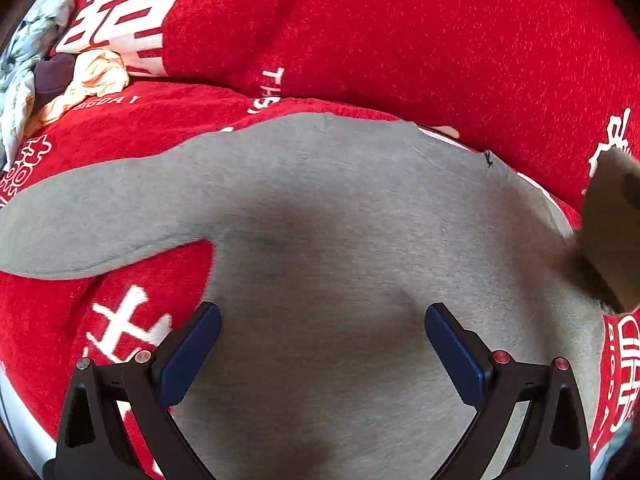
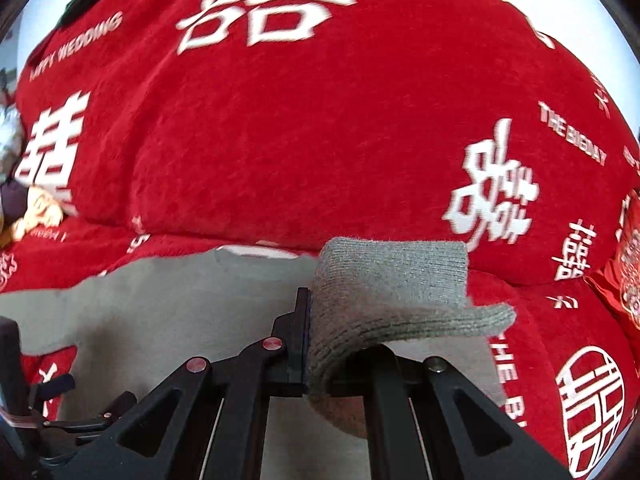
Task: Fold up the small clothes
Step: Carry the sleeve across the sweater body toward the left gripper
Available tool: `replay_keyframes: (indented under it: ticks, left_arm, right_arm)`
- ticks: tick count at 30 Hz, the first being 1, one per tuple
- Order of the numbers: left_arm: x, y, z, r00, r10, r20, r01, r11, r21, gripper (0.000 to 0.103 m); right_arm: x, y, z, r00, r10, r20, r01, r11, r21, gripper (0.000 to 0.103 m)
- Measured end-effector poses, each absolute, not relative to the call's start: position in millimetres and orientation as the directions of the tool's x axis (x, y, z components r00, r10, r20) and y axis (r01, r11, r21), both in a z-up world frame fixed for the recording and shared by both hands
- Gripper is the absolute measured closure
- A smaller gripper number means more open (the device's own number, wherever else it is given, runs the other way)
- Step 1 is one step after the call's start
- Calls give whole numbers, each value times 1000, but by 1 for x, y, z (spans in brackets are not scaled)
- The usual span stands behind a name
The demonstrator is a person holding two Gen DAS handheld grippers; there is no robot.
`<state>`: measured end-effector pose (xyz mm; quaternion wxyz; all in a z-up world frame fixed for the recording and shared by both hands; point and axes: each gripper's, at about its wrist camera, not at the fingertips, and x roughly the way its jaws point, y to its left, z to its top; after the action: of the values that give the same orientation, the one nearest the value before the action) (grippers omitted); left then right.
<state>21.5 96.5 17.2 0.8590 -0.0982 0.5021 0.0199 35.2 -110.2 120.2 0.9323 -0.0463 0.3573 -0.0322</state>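
A: Grey garment [image 1: 340, 240] — how do the jaws of each gripper stand on it?

B: Right gripper [image 2: 310, 344]: jaws closed on the ribbed cuff [image 2: 392, 276] of one sleeve, which stands up from the pinch and curls over to the right. Left gripper [image 1: 322, 340]: blue pads [image 1: 192, 356] spread wide, nothing between them, poised over the garment's body.

A: And where does the garment lie?

B: Spread flat on a red blanket [image 1: 400, 40] printed with white characters and English lettering. In the left wrist view the other sleeve [image 1: 92, 220] runs out flat to the left edge — the lifted cuff shows at the right edge of that view.

A: Anything farther out?

B: A heap of other clothes [image 1: 52, 68] — pale floral, dark and cream pieces — at the upper left, well apart from the garment.
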Motion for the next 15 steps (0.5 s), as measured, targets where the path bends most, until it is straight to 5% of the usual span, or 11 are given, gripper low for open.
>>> replay_keyframes:
  ticks: [15]
  left_arm:
    - [5,135,21,519,-94,-850,-175,961,-214,1]
  right_arm:
    - [54,-24,70,686,-39,-726,-105,983,-151,98]
